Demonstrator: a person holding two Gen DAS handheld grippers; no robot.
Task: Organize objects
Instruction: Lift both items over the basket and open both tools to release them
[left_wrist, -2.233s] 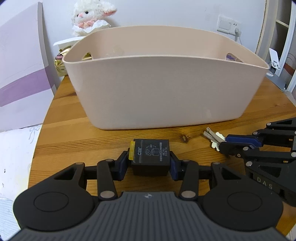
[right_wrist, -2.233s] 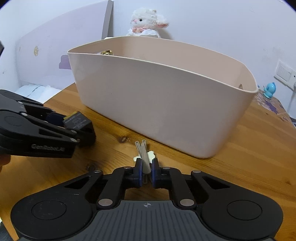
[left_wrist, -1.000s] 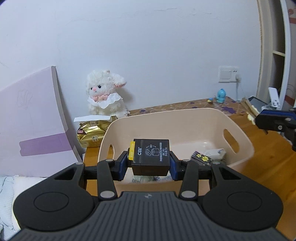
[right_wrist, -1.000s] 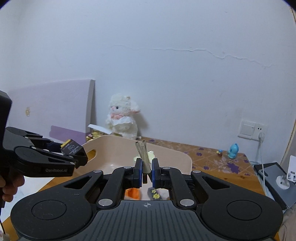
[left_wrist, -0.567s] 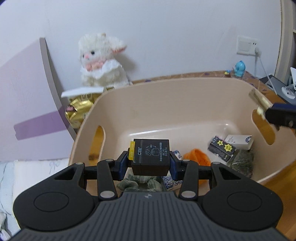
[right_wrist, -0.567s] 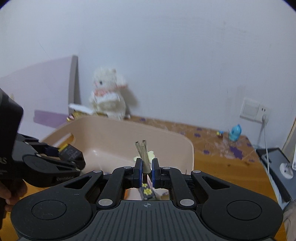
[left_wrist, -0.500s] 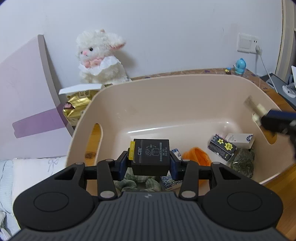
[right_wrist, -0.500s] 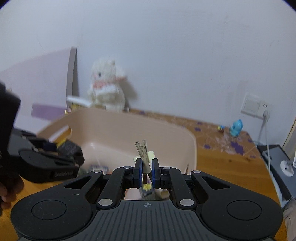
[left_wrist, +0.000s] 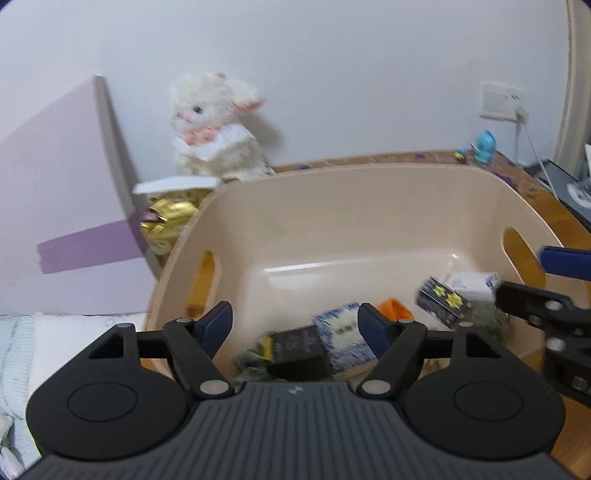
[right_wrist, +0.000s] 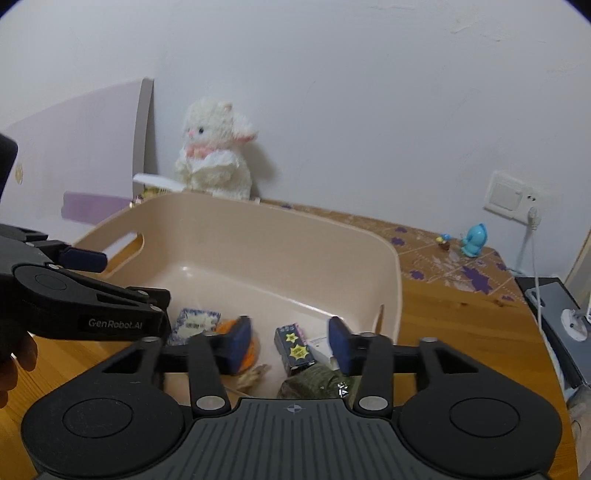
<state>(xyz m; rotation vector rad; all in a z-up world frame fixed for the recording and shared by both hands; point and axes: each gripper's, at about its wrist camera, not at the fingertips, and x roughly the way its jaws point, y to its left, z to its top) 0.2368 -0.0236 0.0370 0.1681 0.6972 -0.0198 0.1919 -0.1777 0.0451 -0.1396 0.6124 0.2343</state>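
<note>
Black box (left_wrist: 295, 349) | seen lying in the beige bin (left_wrist: 369, 192), below and between the wide-spread fingers of the left gripper (left_wrist: 295, 321); right gripper (right_wrist: 288, 341) also spread wide, empty | judged light, rigid, smooth-sided; best pinched across its flat sides

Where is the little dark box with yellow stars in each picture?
Left wrist view: the starry box lies at the right inside the bin, beside the right claw.
Right wrist view: the box sits low in the middle, between the claw's fingers.
Shared landmark: the white plush toy behind the bin.
</note>
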